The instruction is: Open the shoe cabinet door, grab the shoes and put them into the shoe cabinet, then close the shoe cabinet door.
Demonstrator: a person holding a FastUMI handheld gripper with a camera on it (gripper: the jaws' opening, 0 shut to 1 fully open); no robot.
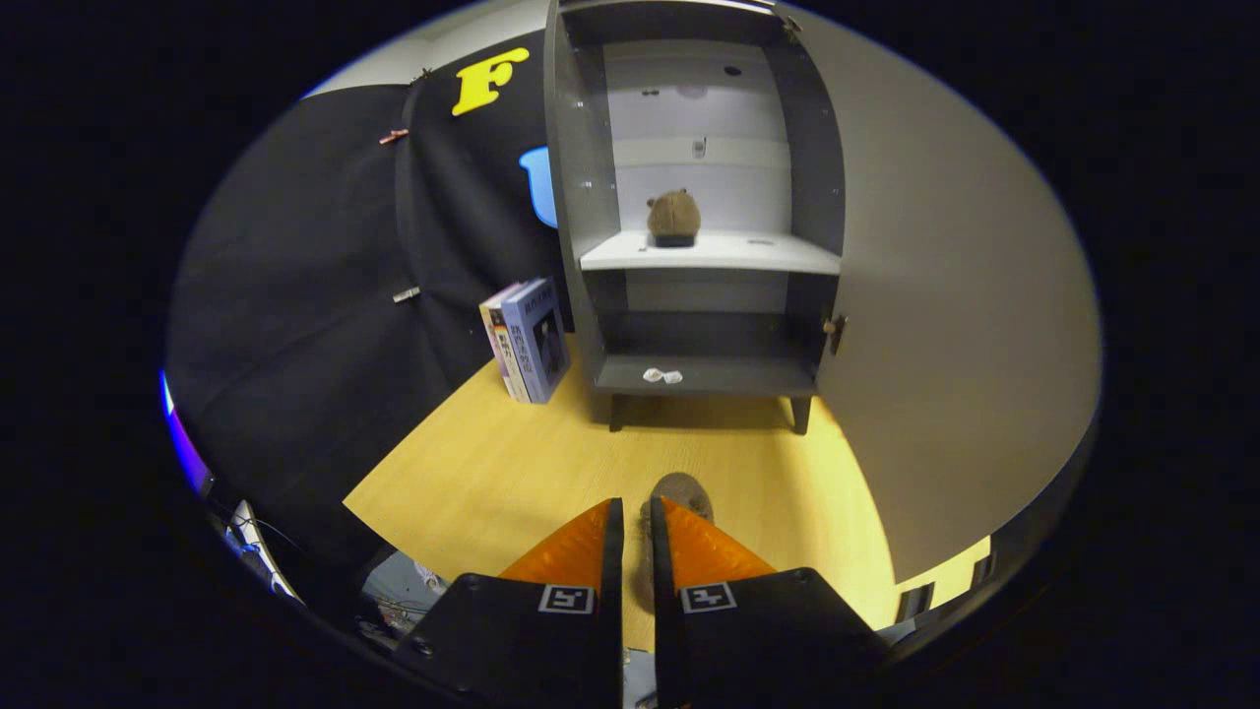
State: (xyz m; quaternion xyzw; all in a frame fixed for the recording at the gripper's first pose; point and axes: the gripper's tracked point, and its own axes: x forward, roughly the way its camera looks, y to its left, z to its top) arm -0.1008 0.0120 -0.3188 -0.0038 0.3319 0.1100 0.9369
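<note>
The shoe cabinet (581, 197) stands beyond my fingers with its door (945, 325) swung wide open to the right. One brown fuzzy shoe (673, 218) rests on the white middle shelf (768, 254). A second brown fuzzy shoe (679, 492) pokes out between and just past my fingertips, above the wooden floor (512, 473). My gripper (631, 512) is shut on this shoe, both fingers pressing its sides. Most of the held shoe is hidden by the fingers.
Two boxes (527, 340) lean upright against the cabinet's left side on the floor. A small white object (661, 375) lies on the dark bottom shelf. Black cloth covers the wall to the left. The open door walls off the right side.
</note>
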